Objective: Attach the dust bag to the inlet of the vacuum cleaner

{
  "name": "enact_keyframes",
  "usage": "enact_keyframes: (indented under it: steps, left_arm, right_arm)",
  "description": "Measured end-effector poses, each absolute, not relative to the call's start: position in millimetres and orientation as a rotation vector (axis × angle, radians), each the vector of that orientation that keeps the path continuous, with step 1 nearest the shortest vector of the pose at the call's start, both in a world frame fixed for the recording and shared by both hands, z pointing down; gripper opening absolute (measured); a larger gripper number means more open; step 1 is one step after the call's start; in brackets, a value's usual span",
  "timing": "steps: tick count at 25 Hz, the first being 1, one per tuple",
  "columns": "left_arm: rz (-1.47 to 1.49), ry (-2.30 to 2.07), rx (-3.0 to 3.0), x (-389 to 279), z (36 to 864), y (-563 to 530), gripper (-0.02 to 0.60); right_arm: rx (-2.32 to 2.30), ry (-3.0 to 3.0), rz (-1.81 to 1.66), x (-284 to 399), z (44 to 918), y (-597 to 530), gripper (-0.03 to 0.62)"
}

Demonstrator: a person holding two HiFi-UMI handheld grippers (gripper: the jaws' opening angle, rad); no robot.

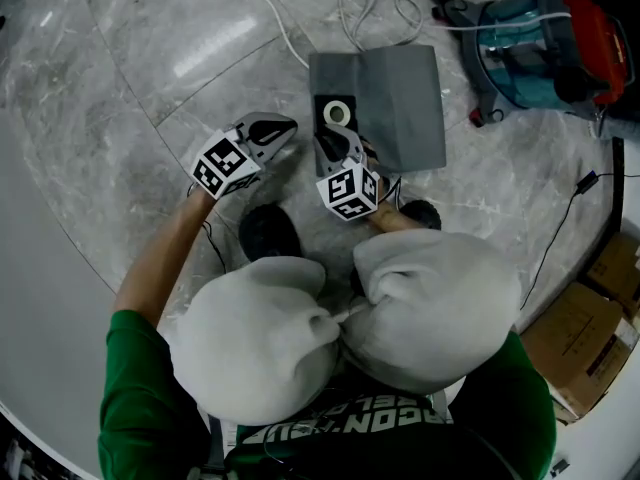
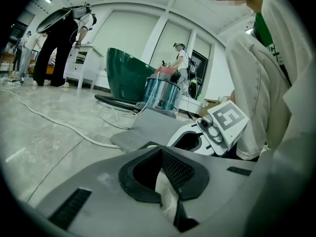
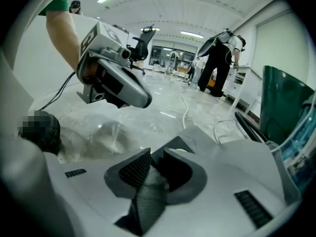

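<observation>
The grey dust bag point(image 1: 400, 108) lies flat on the marble floor, its black collar point(image 1: 335, 108) with a white ring hole at its left end. My right gripper point(image 1: 335, 140) rests its tips at the collar's near edge, jaws slightly open with the collar point(image 3: 175, 142) showing in the gap. My left gripper point(image 1: 272, 128) hovers just left of the bag, shut and holding nothing. The vacuum cleaner point(image 1: 540, 48), a teal and red canister, stands apart at the far right. In the left gripper view the bag point(image 2: 148, 127) and the right gripper point(image 2: 197, 137) lie ahead, and the canister point(image 2: 160, 95) stands behind them.
White cables point(image 1: 270, 13) run over the floor beyond the bag, and a black cable point(image 1: 560, 218) trails at the right. Cardboard boxes point(image 1: 590, 328) sit at the lower right. My bent knees point(image 1: 430, 308) fill the foreground. People point(image 2: 64, 38) stand far off.
</observation>
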State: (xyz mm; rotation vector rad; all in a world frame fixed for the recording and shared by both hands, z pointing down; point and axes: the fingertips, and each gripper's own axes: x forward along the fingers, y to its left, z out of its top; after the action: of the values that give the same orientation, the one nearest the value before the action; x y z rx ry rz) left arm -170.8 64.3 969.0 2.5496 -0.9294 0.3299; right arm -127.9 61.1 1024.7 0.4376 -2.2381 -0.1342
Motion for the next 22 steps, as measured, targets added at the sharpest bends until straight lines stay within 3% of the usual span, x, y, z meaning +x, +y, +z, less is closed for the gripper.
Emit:
enact_keyframes:
  steps: [11,22]
  left_arm:
    - [0.370,-0.780,2.650,-100.2,958.9,28.4,0.005]
    - [0.426,-0.687,2.686,-51.4,950.1,1.6,0.005]
  right_arm:
    - [0.680,-2.349,-0.034,-82.5,966.1,23.2,0.083]
    - [0.839,-2.307,0.129,-42.4,969.2,-2.7,0.049]
